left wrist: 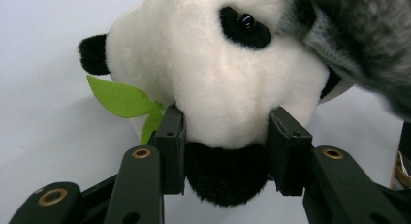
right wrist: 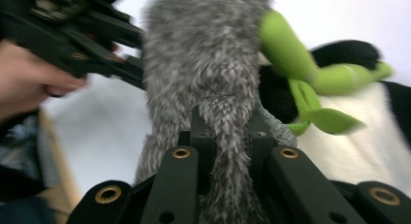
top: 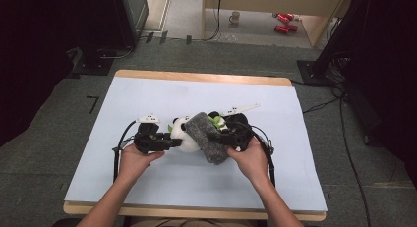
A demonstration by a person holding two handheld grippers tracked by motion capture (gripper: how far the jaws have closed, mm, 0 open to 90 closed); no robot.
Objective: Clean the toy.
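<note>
We see a white plush panda [left wrist: 218, 83] with black ears, a black eye patch and a glossy black eye. Its felt leaves [left wrist: 123, 100] are bright green, as is the bamboo stalk [right wrist: 300, 59]. The fuzzy cloth [right wrist: 208, 73] over it is mottled grey. Both grippers are black with brass-coloured rivets, on a pale blue table cover [top: 147, 94] edged in light wood.

Even overhead light, dark room edges; the right gripper view is motion-blurred.
</note>
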